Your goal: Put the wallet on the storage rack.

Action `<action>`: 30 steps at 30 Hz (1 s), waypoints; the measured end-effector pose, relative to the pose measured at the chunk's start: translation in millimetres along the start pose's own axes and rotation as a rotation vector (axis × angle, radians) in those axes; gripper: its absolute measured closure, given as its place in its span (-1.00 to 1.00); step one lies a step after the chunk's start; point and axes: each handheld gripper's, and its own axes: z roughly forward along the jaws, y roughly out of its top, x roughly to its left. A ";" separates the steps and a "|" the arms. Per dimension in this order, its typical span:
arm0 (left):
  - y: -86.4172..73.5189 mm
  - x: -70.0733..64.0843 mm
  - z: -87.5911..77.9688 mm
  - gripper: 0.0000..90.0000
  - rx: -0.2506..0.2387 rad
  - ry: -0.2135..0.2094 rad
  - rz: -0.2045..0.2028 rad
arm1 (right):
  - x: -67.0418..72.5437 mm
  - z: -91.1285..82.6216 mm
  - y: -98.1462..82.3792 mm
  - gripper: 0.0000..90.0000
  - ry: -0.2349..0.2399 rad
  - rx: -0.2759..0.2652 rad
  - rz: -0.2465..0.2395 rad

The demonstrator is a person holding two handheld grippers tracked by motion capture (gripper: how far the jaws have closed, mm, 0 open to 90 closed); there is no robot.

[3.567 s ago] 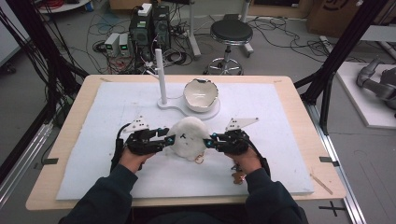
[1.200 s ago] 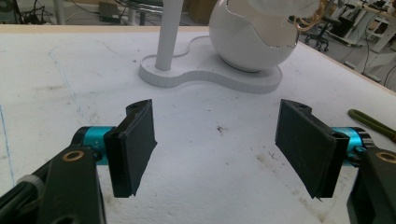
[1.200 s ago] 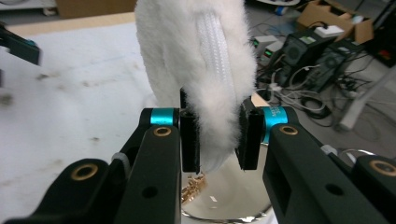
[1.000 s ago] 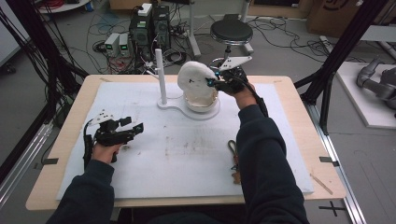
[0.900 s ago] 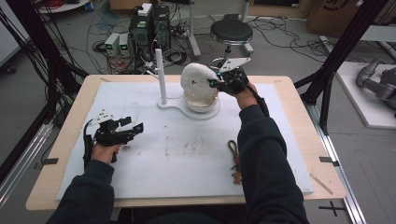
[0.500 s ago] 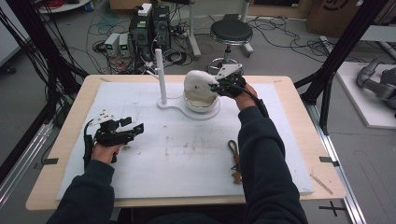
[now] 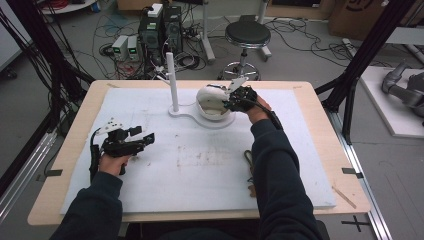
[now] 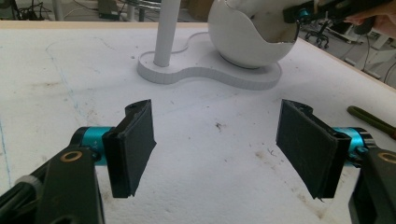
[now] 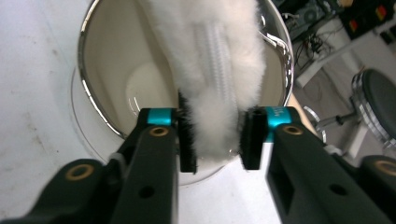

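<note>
Right gripper: jaws just opening, soft white fluffy cloth loose between them.
Left gripper: open, empty, near left.
Done: cloth in far round white bowl.
Left: let go.

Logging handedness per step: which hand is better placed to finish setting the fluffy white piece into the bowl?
Right. The right gripper is at the bowl, its jaws just opening around the fluffy white piece hanging into it. The left gripper sits open and empty over the white mat, well away from the bowl.
</note>
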 end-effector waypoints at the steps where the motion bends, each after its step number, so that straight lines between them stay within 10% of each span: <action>1: 0.0 0.1 0.0 -0.38 -0.001 0.001 -0.001 | -1.2 -2.2 0.7 0.22 -0.007 -0.009 0.026; 7: -0.5 -0.4 1.4 -0.38 0.002 -0.002 -0.004 | -5.5 -17.9 6.9 0.06 0.028 -0.150 0.146; 13: -0.4 -1.8 1.7 -0.38 0.007 -0.008 -0.001 | 3.3 -20.5 22.3 0.35 0.097 -0.322 0.224; 17: -0.3 -0.9 0.7 -0.38 0.003 -0.006 -0.007 | 8.5 -2.3 20.9 0.45 0.098 -0.210 0.233; 21: -1.3 -0.5 0.9 -0.38 0.002 -0.007 -0.009 | 6.1 -5.1 17.2 0.30 0.127 -0.234 0.260; 28: -1.1 1.0 0.0 -0.40 -0.014 0.002 -0.023 | -0.1 -38.0 -3.1 -0.17 0.149 -0.290 0.402; 30: -0.9 0.9 0.1 -0.57 -0.020 0.005 -0.033 | 1.6 -56.5 -14.9 -0.31 0.153 -0.197 0.414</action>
